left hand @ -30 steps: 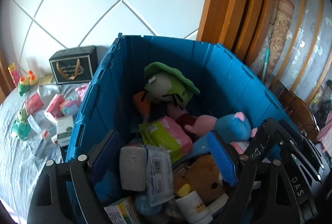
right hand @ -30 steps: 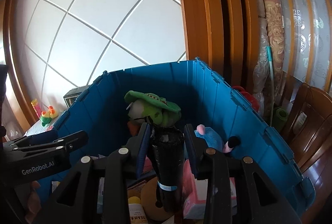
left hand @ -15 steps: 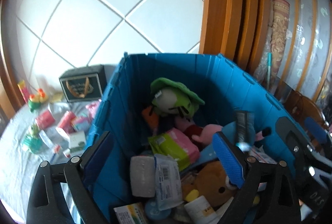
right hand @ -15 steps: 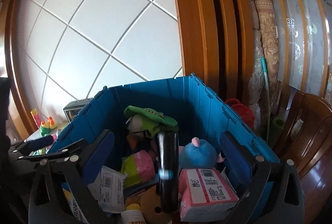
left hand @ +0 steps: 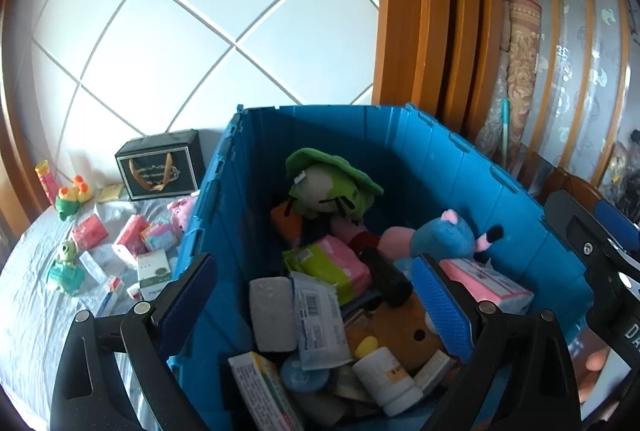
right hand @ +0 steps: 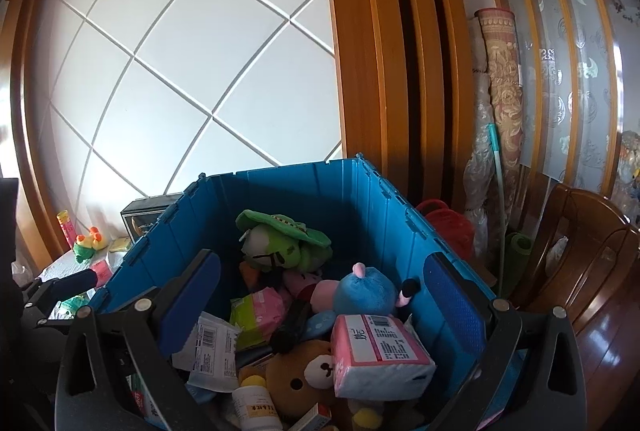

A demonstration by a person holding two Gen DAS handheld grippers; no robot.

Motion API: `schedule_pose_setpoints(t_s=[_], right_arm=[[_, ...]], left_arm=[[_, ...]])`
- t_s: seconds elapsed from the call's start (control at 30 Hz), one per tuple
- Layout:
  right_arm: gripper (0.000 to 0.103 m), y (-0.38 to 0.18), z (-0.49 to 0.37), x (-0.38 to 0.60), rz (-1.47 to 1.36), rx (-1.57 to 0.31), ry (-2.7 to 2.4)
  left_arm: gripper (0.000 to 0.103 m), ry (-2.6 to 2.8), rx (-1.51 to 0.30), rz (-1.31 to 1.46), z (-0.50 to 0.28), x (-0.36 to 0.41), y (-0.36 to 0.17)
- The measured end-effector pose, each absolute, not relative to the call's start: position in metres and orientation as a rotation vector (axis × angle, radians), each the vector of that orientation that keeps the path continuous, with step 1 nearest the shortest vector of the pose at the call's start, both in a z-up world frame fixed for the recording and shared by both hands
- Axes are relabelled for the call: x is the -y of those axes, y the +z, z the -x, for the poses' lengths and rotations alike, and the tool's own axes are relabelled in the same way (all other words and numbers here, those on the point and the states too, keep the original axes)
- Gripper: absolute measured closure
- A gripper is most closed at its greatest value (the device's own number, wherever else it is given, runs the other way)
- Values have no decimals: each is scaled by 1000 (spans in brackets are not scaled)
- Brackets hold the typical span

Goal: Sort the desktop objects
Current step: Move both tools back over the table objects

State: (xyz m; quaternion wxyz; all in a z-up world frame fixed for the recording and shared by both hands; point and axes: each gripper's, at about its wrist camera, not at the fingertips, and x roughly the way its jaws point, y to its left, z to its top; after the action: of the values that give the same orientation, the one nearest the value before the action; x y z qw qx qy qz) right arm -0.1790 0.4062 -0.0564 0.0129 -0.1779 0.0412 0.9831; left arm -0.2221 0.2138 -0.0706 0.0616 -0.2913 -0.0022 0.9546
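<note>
A blue crate (left hand: 472, 183) (right hand: 384, 199) holds a green frog plush (left hand: 328, 183) (right hand: 280, 243), a blue plush (left hand: 444, 235) (right hand: 364, 291), a brown bear (left hand: 404, 327) (right hand: 308, 375), pink tissue packs (right hand: 376, 355), boxes and a white bottle (left hand: 384, 371). A black cylinder (left hand: 386, 277) (right hand: 292, 325) lies among them. My left gripper (left hand: 316, 295) is open and empty above the crate's near left wall. My right gripper (right hand: 320, 295) is open and empty above the crate.
Left of the crate, a grey-clothed table (left hand: 36, 311) carries small packs, toy ducks (left hand: 72, 197), a green toy (left hand: 66, 267) and a black gift box (left hand: 160, 163). Wooden door frames and a rolled mat (right hand: 508, 99) stand behind. A wooden chair (right hand: 584, 255) is at the right.
My right gripper opened and let go of the black cylinder, which dropped into the crate and now lies among the items. Both grippers rose a little.
</note>
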Motion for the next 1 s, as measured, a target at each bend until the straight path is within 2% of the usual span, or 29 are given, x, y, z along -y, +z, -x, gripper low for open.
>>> schedule_pose_setpoints(t_s=[0.27, 0.5, 0.8, 1.0], right_arm=[[0, -54, 172, -382, 570, -109, 3085], [0, -56, 171, -322, 597, -78, 3132], [0, -65, 171, -172, 648, -62, 3229], [0, -91, 181, -76, 771, -66, 3237]], left_arm=[[3, 2919, 40, 861, 203, -179, -63], [3, 2949, 45, 883, 190, -108, -66], [3, 3067, 48, 1002, 174, 63, -96], [3, 3109, 40, 1130, 179, 161, -128]])
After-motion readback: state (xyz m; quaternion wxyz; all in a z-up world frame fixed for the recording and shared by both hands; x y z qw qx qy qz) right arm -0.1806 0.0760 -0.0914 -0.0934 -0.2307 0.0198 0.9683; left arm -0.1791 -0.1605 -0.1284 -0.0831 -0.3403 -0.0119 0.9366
